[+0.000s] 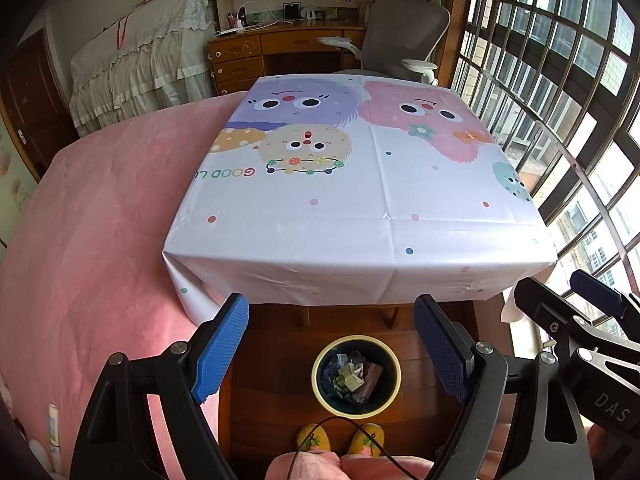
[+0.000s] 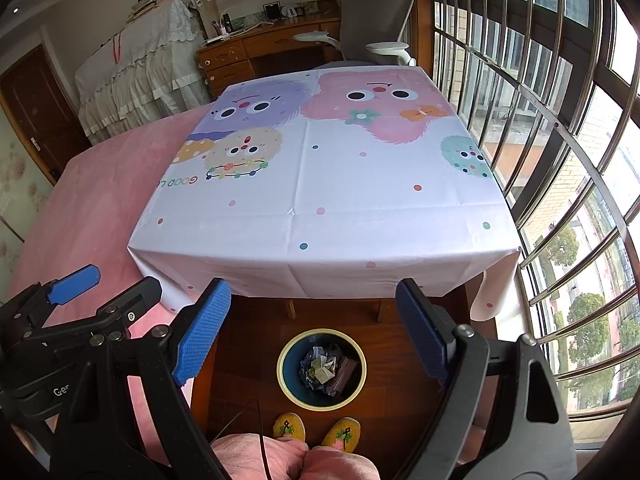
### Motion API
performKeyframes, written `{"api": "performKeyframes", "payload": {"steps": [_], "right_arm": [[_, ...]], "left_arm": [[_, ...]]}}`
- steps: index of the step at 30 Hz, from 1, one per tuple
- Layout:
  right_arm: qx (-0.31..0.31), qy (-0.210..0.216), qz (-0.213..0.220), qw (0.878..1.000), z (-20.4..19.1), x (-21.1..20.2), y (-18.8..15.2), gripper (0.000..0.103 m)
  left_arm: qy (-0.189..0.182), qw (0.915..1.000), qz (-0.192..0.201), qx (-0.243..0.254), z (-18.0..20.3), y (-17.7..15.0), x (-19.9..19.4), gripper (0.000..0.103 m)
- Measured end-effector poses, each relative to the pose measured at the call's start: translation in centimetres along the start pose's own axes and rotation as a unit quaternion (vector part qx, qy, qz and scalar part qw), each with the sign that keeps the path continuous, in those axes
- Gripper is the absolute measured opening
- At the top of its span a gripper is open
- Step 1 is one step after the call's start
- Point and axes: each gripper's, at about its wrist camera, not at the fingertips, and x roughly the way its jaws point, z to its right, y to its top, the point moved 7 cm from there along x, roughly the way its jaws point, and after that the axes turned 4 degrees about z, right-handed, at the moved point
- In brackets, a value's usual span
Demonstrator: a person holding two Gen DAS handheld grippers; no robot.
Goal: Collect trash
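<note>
- Both tongs, left (image 1: 332, 344) and right (image 2: 312, 328), stand spread wide with nothing between their blue pads; each hangs above the floor just off the near edge of the table (image 1: 360, 236).
- Trash (image 1: 352, 376) lies crumpled in the bin (image 1: 394, 360): paper scraps and a dark brown wrapper, piled in the bottom.
- That bin stands on the wooden floor (image 1: 272, 384), in front of the near edge of the table and just ahead of the person's yellow slippers (image 1: 314, 436).
- From near edge to far edge and out to each corner, the tablecloth (image 2: 340, 200) shows only its printed monsters and dots; I see no loose scrap on it.
- My judgement: collecting looks done or nearly so, since every scrap in view sits in the bin. Anything under the table or beyond view cannot be told.
- Room to move: the air above the table is open. The left edge meets a pink bed (image 1: 100, 208), and the right edge runs close beside the barred window (image 1: 560, 128).
- A chair (image 1: 404, 32) stands at the far edge.
- Cloth hangs over the near edge and drapes lower at the right near corner, so a low sweep there could snag it.
- A thin black cable (image 1: 340, 424) loops above the slippers, near the bin's rim.
</note>
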Motion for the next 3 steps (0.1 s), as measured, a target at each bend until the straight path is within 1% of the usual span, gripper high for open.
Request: {"api": "performKeyframes", "payload": {"steps": [3], "right_arm": [[0.004, -0.001, -0.001, 1.000, 0.16, 0.09, -0.04, 0.083]], "left_arm": [[0.000, 1.0000, -0.002, 0.002, 0.11, -0.04, 0.08, 0.086]]}}
